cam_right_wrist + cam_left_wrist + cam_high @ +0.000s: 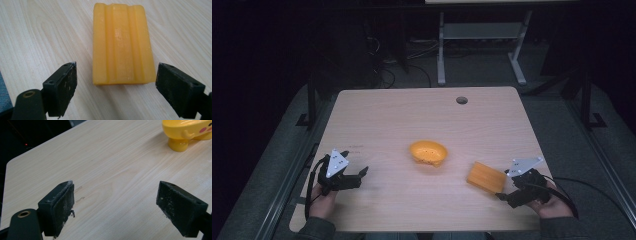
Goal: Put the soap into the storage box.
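Right now the orange ridged block (pixel 486 177) lies flat near the surface's (pixel 422 115) front right corner, its long axis running lengthwise away from the right tongs (pixel 504 196), which gape released just behind its near end. Bare wood surrounds it on all sides. Over at the front left edge, the left tongs (pixel 362 172) hang released too, well apart from the yellow bowl (pixel 428 152) mid-surface.
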### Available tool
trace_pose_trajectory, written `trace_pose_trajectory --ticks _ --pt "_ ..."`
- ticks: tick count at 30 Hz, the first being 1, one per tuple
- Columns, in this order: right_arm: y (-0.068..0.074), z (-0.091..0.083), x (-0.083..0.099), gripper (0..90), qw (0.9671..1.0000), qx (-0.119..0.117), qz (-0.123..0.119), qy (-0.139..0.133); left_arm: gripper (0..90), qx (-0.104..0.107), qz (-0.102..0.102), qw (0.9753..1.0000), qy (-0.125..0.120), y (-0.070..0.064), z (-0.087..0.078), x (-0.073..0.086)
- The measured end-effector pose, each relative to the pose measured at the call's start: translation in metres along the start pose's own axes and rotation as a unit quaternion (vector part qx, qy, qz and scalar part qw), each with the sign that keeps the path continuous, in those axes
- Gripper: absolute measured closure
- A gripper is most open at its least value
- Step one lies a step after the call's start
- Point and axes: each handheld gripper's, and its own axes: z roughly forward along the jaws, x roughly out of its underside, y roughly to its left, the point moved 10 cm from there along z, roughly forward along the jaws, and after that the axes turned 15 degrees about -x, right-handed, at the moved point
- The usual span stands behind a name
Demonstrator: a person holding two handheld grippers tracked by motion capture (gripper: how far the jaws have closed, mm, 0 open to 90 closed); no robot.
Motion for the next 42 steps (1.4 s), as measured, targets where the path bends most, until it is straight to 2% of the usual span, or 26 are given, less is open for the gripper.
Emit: trace_pose_trajectory --ticks 26,42 --pt "-0.005 0.009 -0.025 16.6 0.9991 -0.006 -0.033 0.026 14.1 0.000 -0.005 1.0000 0.001 0.000 -0.001 0.000" --pt "-0.008 0.021 -0.035 16.2 0.9982 -0.015 -0.040 0.043 14.1 0.002 -0.008 1.0000 -0.001 0.000 -0.001 -0.001"
